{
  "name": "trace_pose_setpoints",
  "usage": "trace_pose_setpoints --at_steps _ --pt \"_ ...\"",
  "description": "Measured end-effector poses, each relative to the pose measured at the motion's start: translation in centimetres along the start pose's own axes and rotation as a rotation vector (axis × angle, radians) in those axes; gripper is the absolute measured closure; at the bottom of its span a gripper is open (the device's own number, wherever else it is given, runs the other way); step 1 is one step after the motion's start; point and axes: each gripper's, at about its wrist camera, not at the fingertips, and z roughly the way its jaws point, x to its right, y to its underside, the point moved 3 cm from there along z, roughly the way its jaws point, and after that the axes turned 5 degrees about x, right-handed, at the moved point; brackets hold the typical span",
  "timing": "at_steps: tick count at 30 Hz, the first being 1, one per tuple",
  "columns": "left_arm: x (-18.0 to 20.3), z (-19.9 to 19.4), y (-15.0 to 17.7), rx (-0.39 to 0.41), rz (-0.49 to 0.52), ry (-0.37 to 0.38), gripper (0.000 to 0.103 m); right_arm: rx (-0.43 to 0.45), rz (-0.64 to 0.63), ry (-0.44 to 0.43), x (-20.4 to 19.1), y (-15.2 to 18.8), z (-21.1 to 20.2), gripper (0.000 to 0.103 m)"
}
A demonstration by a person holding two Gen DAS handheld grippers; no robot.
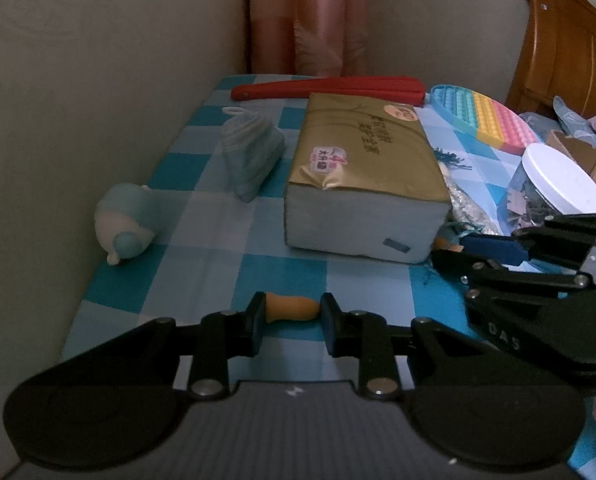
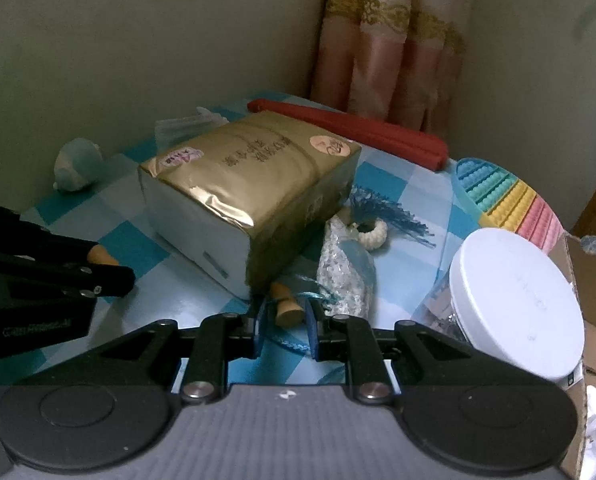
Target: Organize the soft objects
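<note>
Left gripper [image 1: 292, 322] fingers clamp an orange soft piece [image 1: 294, 307] above the checkered worktop [image 1: 202, 216]. Right gripper [image 2: 284, 330] fingers sit apart around a tan piece [image 2: 285, 308], contact unclear, beside the gold tissue pack [image 2: 254, 184].

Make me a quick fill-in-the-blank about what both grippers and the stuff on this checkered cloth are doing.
1. The left gripper is shut on an ____ soft piece.
2. The tissue pack has a ____ wrapper.
3. The jar has a ____ lid.
4. Behind the pack lies a ____ folded fan.

Missing: orange; gold; white; red
</note>
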Motion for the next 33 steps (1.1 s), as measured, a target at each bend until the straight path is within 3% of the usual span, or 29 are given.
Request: trace_pose_setpoints --at_steps 13,27,30,33 --pt "0.1 -0.4 0.0 -0.005 0.008 0.010 0.076 0.007 -0.005 -0.030 -0.4 0.3 -2.0 0.084" --pt "0.2 -0.4 0.0 -0.011 0.006 0.013 0.076 0.004 -0.026 -0.030 0.0 -0.1 -0.4 0.073" --pt "0.3 -0.4 0.0 -0.014 0.004 0.019 0.076 -0.004 -0.023 -0.049 0.0 0.0 -0.1 0.075" --pt "0.2 -0.3 0.0 -0.013 0.002 0.018 0.076 0.000 -0.018 -0.049 -0.1 0.0 -0.3 0.084"
